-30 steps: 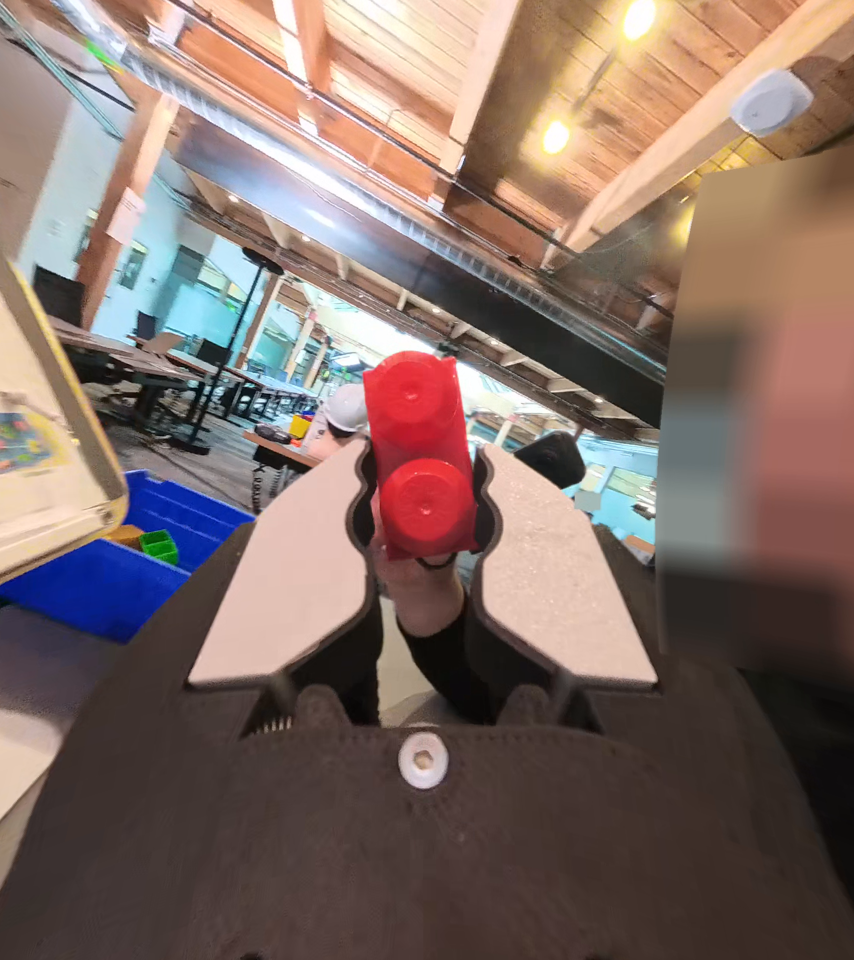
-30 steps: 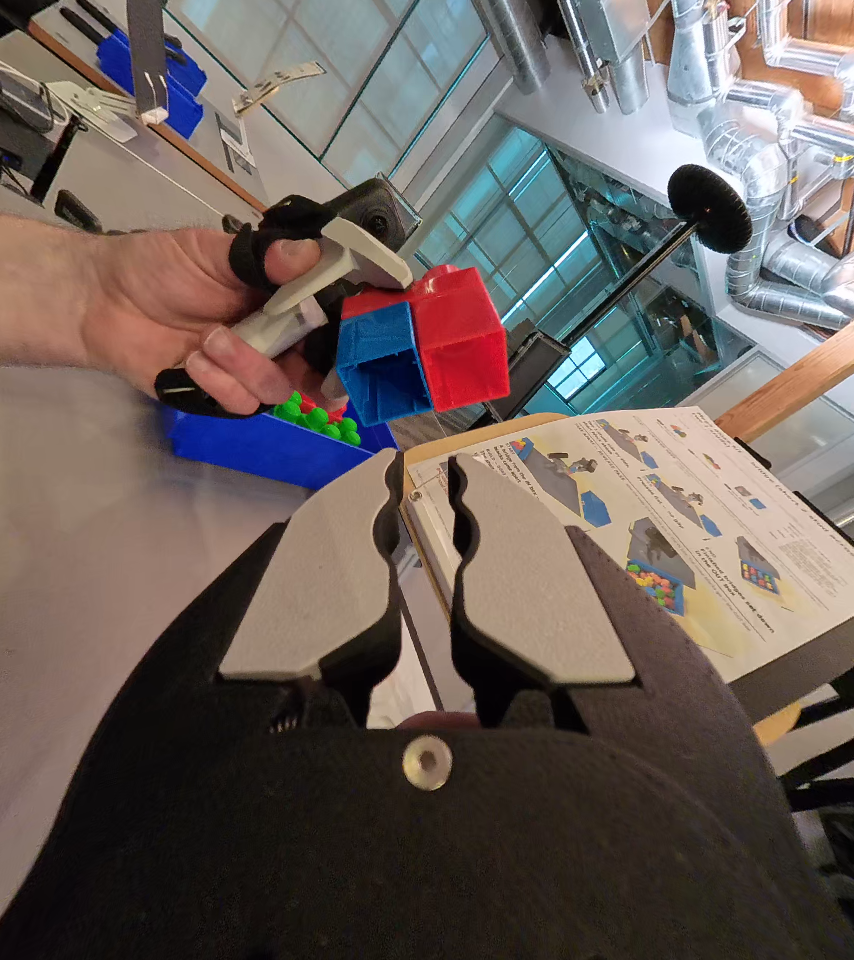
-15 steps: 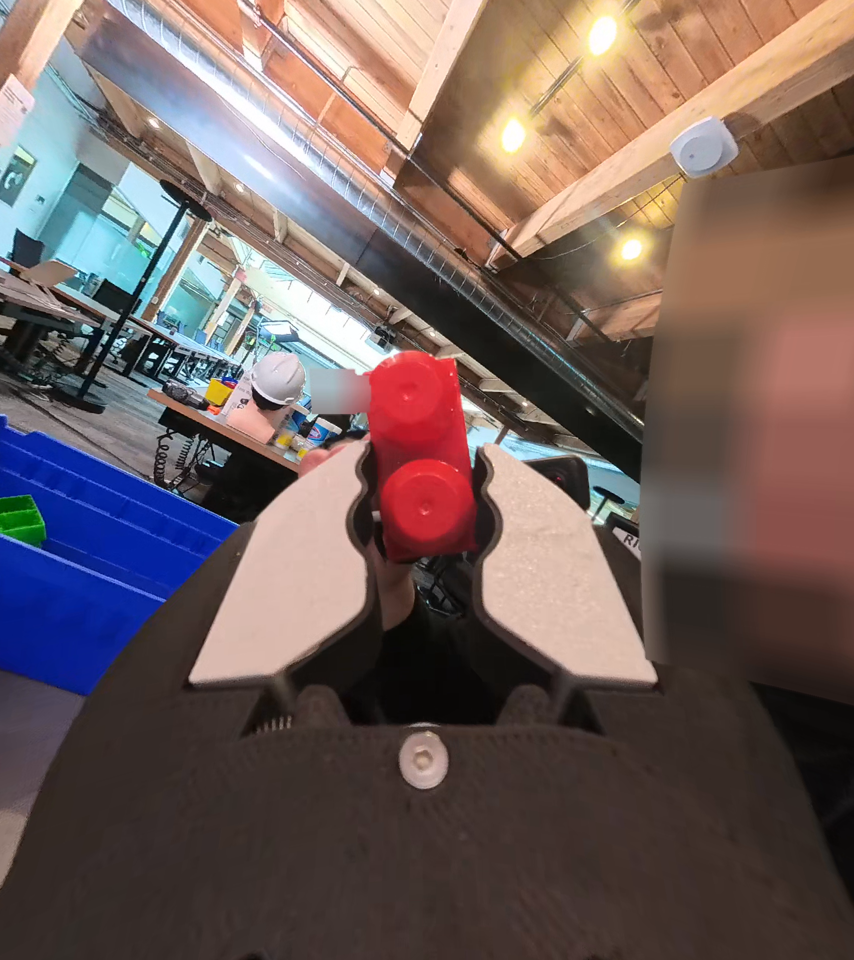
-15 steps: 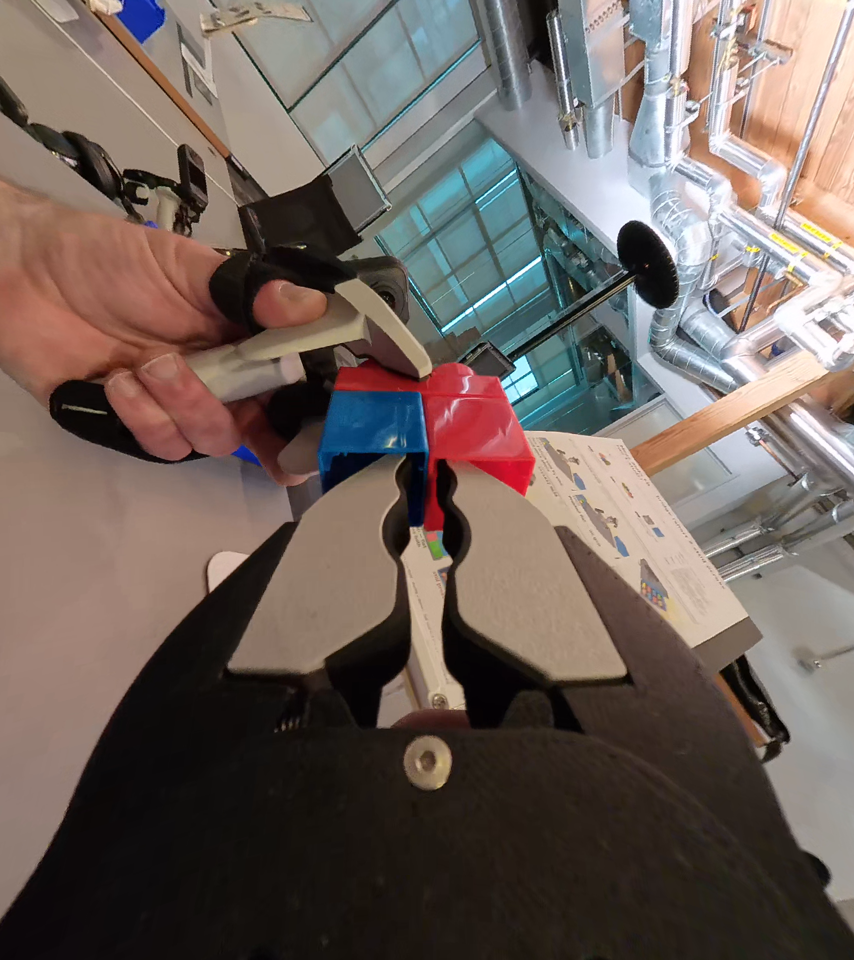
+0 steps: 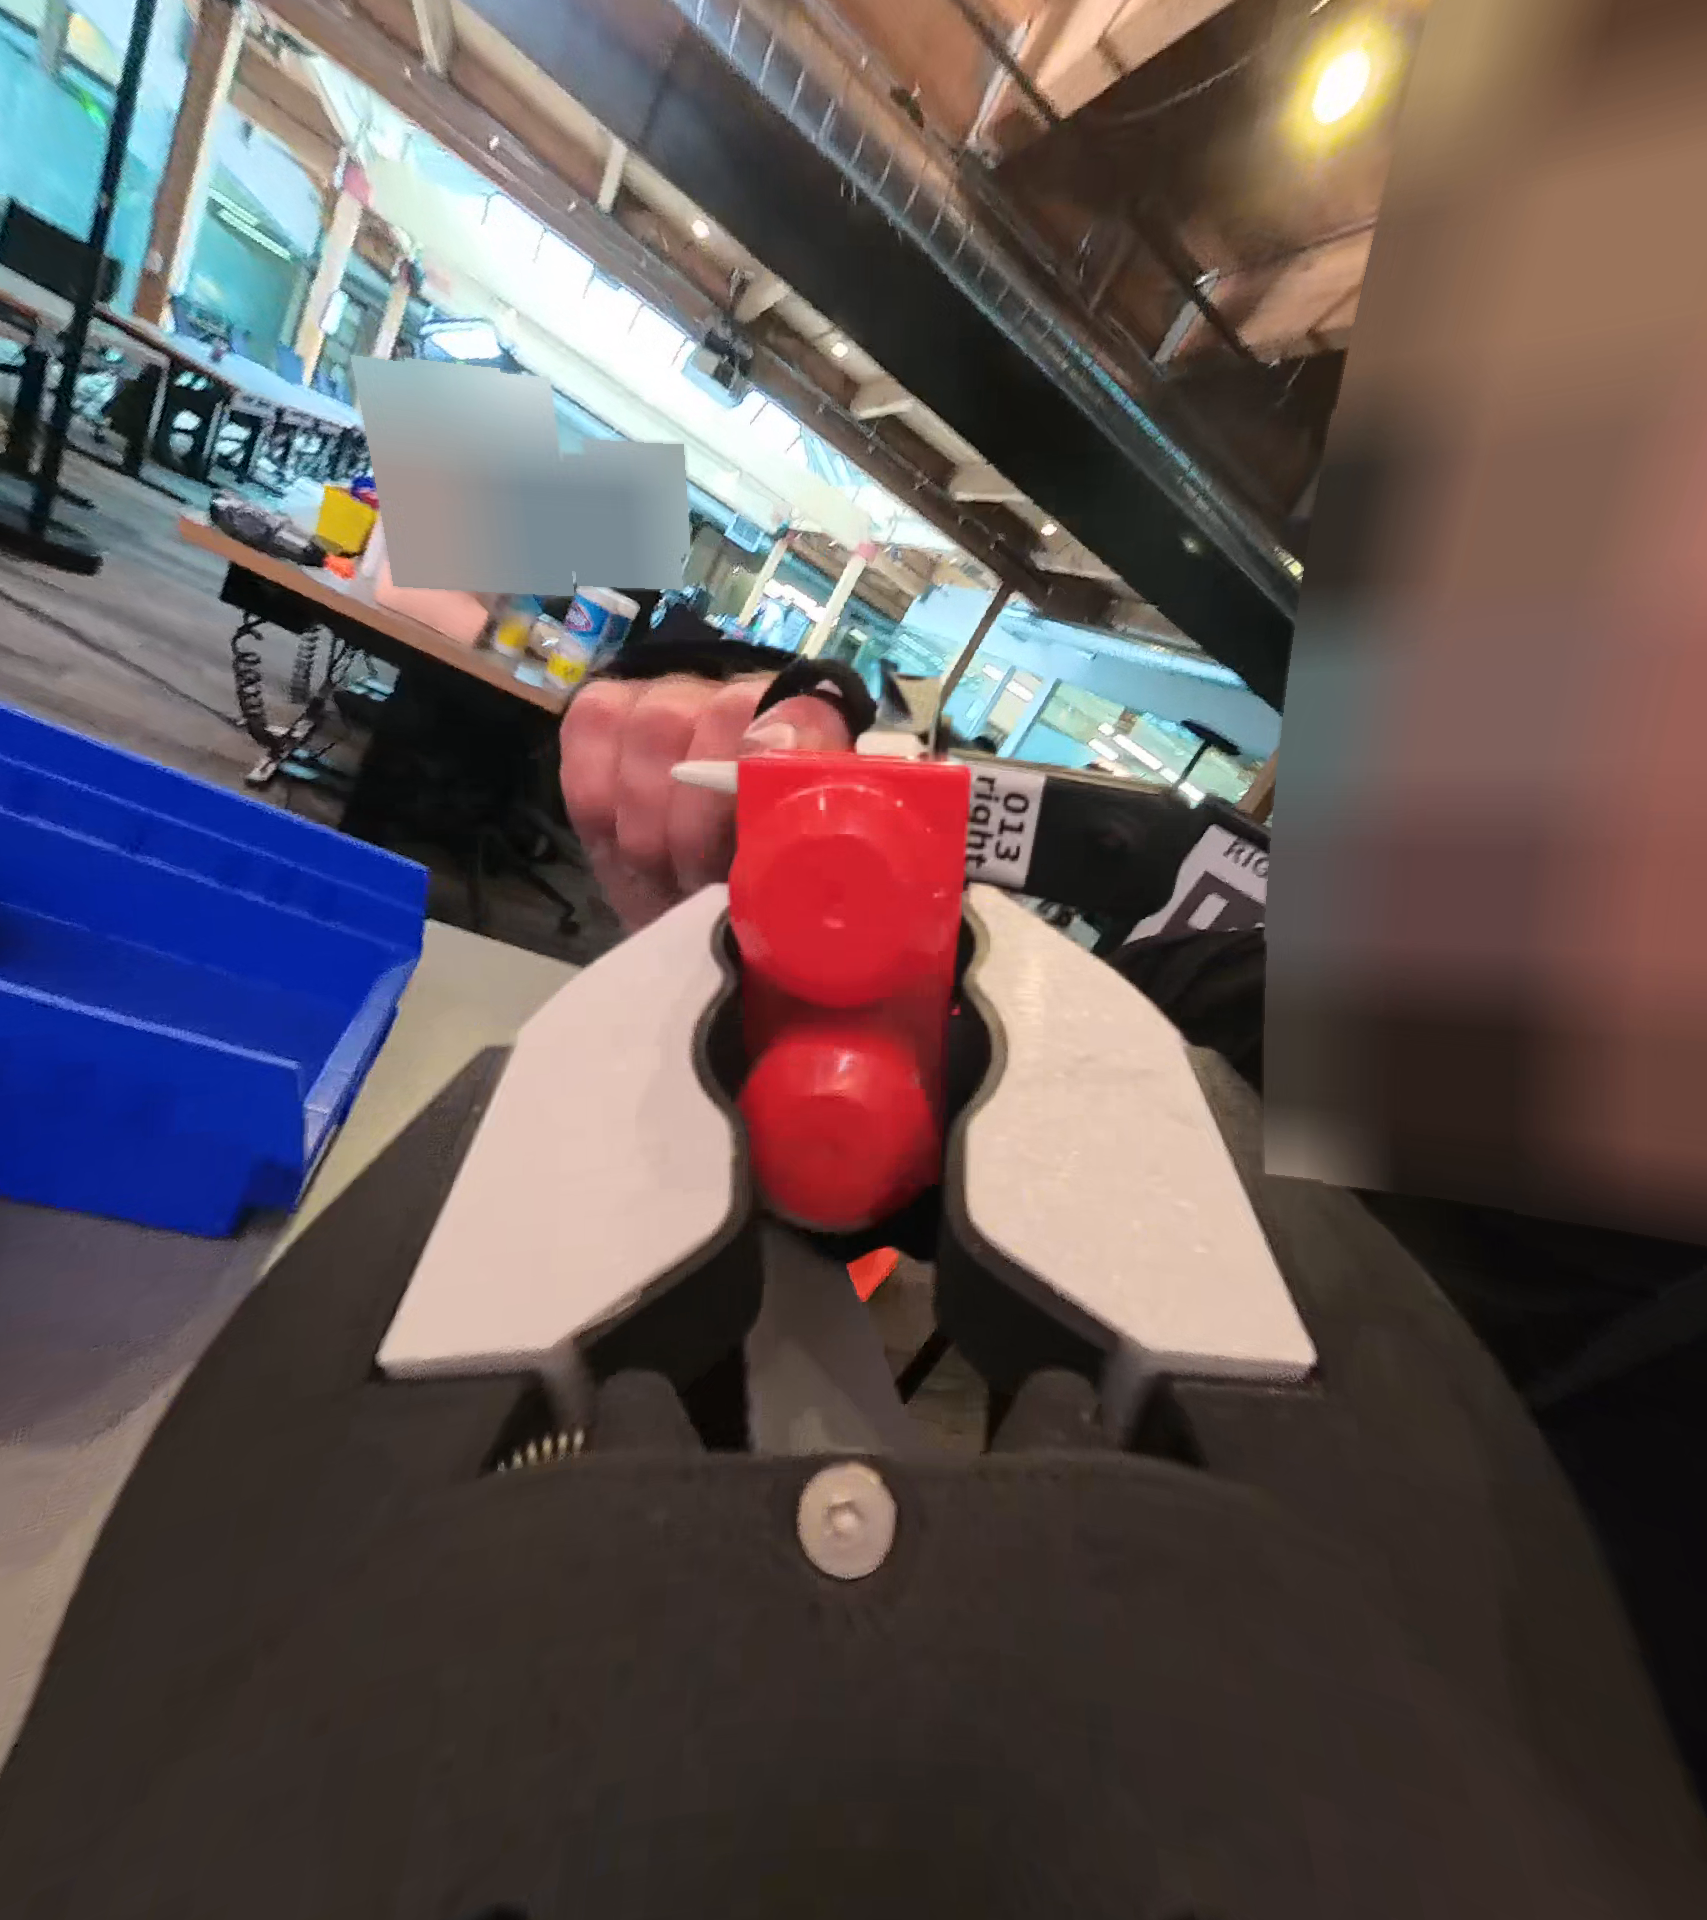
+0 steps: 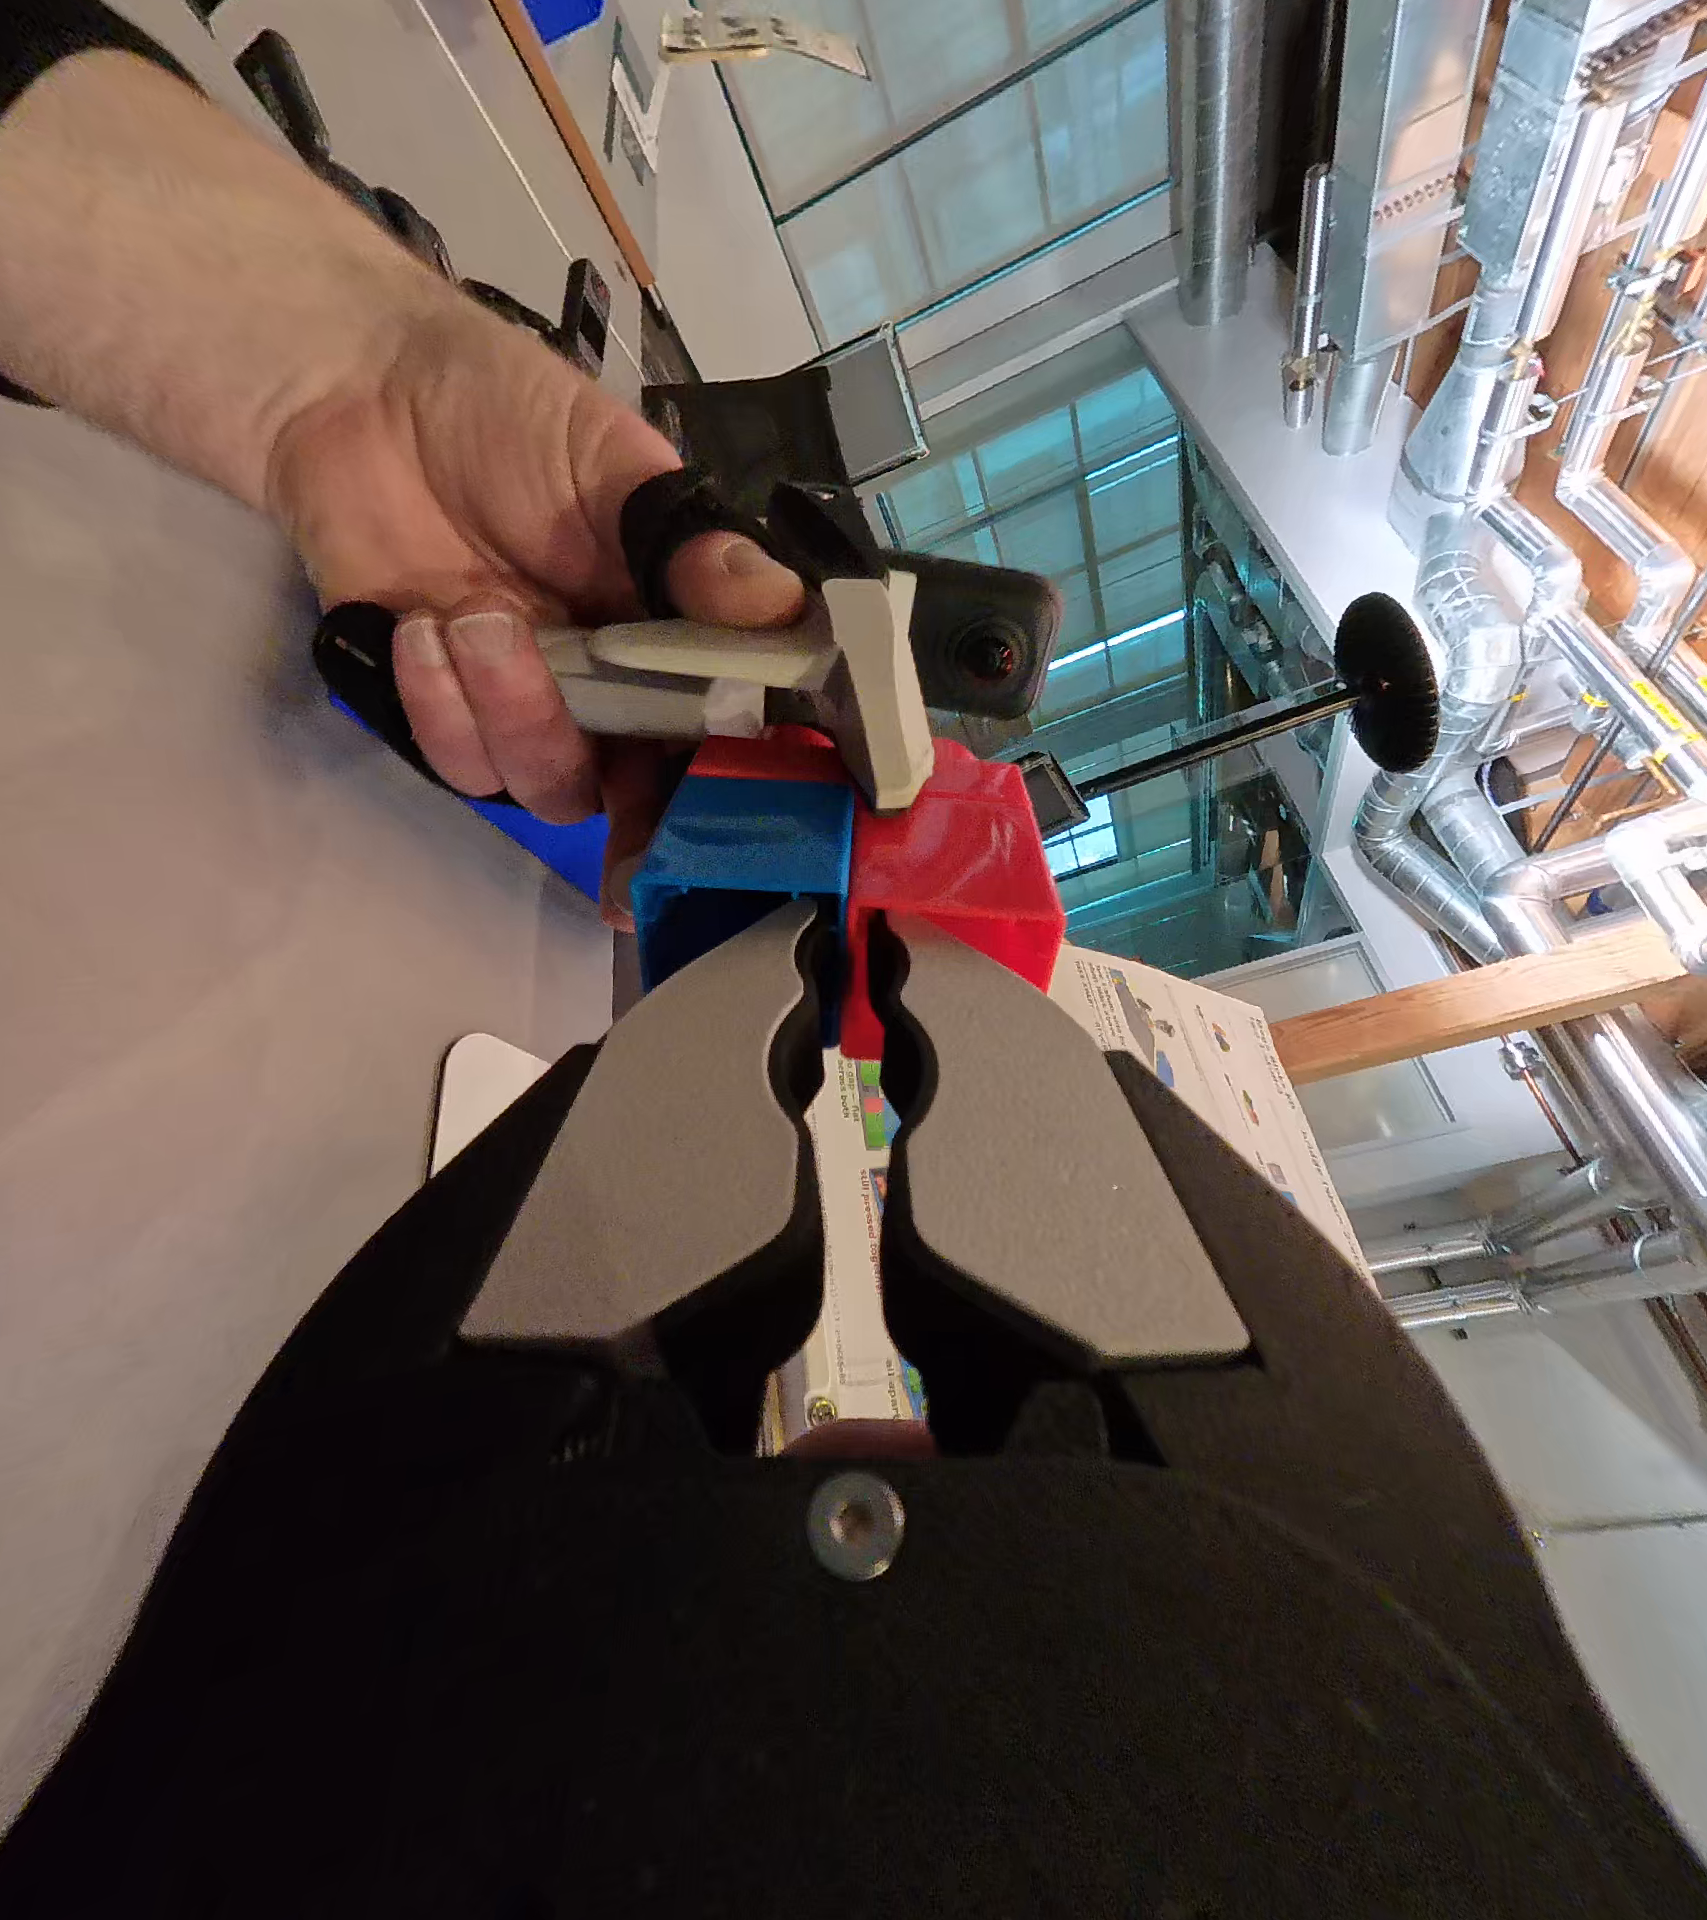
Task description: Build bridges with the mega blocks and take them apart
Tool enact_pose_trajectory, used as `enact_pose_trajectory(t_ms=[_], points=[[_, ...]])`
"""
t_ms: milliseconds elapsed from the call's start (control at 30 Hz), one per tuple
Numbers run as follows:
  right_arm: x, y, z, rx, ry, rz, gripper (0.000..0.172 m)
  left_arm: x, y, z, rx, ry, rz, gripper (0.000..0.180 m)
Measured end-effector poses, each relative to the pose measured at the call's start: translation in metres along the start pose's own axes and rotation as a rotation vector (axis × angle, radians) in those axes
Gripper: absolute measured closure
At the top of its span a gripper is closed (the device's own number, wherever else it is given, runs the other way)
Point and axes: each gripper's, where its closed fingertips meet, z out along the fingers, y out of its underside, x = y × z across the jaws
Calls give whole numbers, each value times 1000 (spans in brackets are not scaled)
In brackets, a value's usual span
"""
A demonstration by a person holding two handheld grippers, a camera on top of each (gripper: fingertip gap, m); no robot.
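Timber-ceilinged workshop, grey desk (image 6: 101, 1039) below, blue plastic bin (image 5: 132, 997) at its far edge. Left gripper (image 5: 844, 1023) clenches the red two-stud block (image 5: 844, 935), held aloft. Right gripper (image 6: 849, 997) pinches the adjoining walls of blue block (image 6: 745, 842) and a second red block (image 6: 953, 873). Risk: thin-wall purchase slips when pulled; pieces drop.

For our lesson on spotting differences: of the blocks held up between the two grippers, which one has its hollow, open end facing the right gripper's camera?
The blue block: its dark hollow faces that camera, left of the red block joined beside it.
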Motion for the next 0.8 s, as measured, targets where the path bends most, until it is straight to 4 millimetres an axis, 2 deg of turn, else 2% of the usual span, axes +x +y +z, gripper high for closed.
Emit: enact_pose_trajectory(t_ms=[233,600,633,667,700,733,800], points=[[1,2,-3,-19,4,-21,167,0,1,3,-4,-13,29,144],[5,-18,-20,15,-11,-45,168,22,4,14,-50,-30,120,143],[11,-18,-25,24,4,-31,169,26,-11,2,34,-23,112,143],[25,-16,-39,29,41,-4,168,30,-32,-23,124,-30,102,142],[42,-12,-56,23,84,11,168,29,-45,-47,150,-112,175,143],[55,-7,-70,4,123,5,168,30,-51,-61,147,-185,233,143],[66,-3,-87,-21,152,-2,168,42,-55,-64,137,-198,272,143]])
